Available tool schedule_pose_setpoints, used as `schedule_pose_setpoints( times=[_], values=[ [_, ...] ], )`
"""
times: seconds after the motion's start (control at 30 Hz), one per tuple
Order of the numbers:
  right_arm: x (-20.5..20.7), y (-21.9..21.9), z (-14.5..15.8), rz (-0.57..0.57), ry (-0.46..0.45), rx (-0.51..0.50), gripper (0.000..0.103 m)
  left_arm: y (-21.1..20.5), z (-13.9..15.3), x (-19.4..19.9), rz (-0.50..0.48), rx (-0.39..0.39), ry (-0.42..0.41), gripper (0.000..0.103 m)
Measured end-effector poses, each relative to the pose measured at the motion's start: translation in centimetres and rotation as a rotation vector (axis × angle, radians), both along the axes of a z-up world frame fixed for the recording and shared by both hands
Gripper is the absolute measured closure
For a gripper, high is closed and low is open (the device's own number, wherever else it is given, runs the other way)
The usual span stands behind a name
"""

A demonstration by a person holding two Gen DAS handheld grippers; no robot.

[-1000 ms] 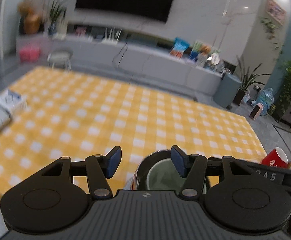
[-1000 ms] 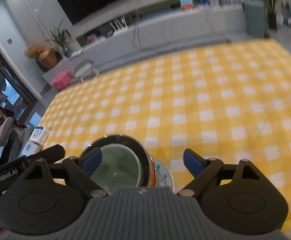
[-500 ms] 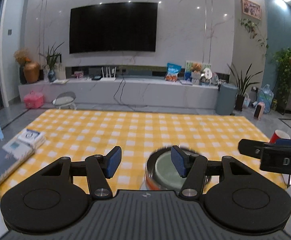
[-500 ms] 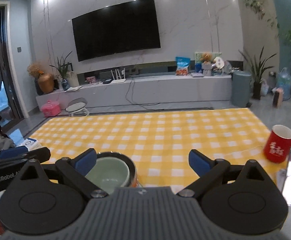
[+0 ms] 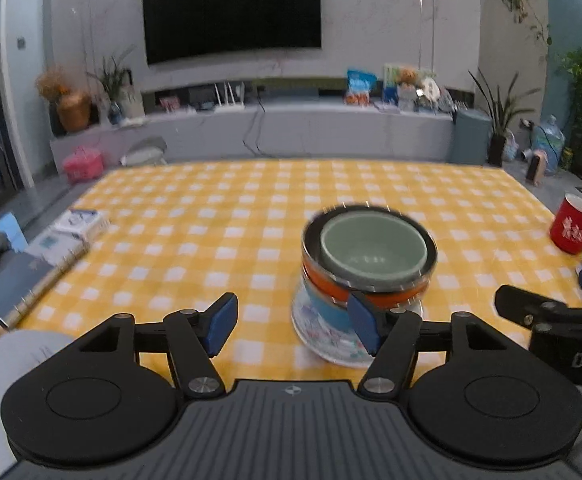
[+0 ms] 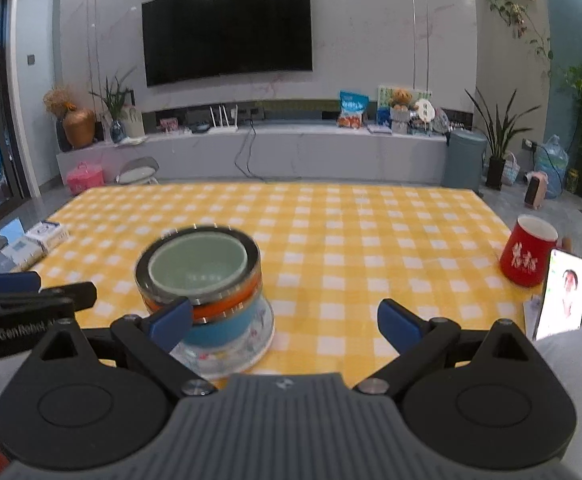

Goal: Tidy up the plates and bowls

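A stack of dishes stands near the front of the yellow checked table (image 5: 251, 216): a pale green bowl (image 5: 373, 248) nested in an orange steel-rimmed bowl (image 5: 331, 284), on a blue bowl (image 5: 319, 304), on a patterned plate (image 5: 323, 344). My left gripper (image 5: 293, 322) is open and empty, its right fingertip in front of the stack. In the right wrist view the stack (image 6: 199, 276) sits at the left on its plate (image 6: 247, 352). My right gripper (image 6: 285, 320) is open and empty, its left fingertip in front of the stack.
A red mug (image 6: 527, 256) and a lit phone (image 6: 563, 296) stand at the table's right edge. Boxes (image 5: 75, 228) and a notebook (image 5: 15, 284) lie at the left edge. The other gripper shows at each view's side.
Both grippers have pulled back from the stack and levelled out; the stack now stands free, farther ahead. Both stay open.
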State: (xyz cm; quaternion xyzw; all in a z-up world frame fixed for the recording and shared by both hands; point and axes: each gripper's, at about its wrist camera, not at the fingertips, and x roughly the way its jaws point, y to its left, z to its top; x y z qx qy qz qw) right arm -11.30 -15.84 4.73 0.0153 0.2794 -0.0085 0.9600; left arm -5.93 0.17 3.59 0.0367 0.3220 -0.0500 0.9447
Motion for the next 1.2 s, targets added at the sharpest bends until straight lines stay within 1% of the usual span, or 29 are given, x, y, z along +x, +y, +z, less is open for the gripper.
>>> schedule_pose_setpoints(
  times=[0.17,0.23,0.3,0.53,1.2],
  values=[
    [0.4,0.1,-1.5,0.010,0.072,0.020,0.006,-0.4,-1.8,0.5,-0.009,0.043,0.081,0.029],
    [0.6,0.4,-2.0,0.016,0.093,0.020,0.006,-0.3,-2.4,0.8,-0.008,0.039,0.120,0.029],
    [0.7,0.6,-2.4,0.021,0.112,0.016,0.006,-0.3,-2.8,0.8,-0.007,0.042,0.139,0.029],
    [1.0,1.0,-3.0,0.037,0.140,0.013,0.006,-0.5,-2.9,0.4,-0.015,0.050,0.143,0.029],
    [1.1,1.2,-3.1,0.041,0.141,0.013,0.006,-0.5,-2.5,0.3,-0.015,0.052,0.127,0.029]
  ],
)
